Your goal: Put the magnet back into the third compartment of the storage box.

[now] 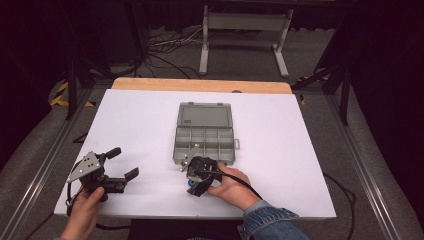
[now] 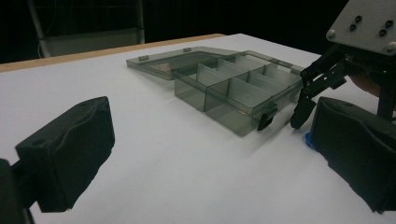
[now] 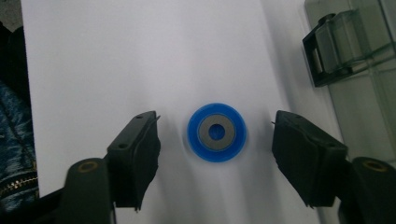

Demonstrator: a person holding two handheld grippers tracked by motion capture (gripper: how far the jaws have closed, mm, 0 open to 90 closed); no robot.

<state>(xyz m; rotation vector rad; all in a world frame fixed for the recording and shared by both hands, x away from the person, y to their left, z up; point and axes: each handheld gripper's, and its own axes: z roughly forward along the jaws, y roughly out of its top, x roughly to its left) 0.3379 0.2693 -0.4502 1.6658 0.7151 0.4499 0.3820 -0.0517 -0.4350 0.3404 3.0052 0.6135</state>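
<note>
A small blue disc with a grey ring in its middle lies flat on the white table. My right gripper points straight down over it, open, one jaw on each side and neither touching it. In the high view the right gripper sits just in front of the grey compartment box, with the blue disc peeking out below it. My left gripper is at the table's front left, open and holding nothing. The left gripper view shows the open left gripper, the box and the disc's edge.
The box stands open, its lid lying flat behind the compartments, and its latch juts out near the disc. A wooden strip borders the table's far edge. Cables and a white stand are on the floor beyond.
</note>
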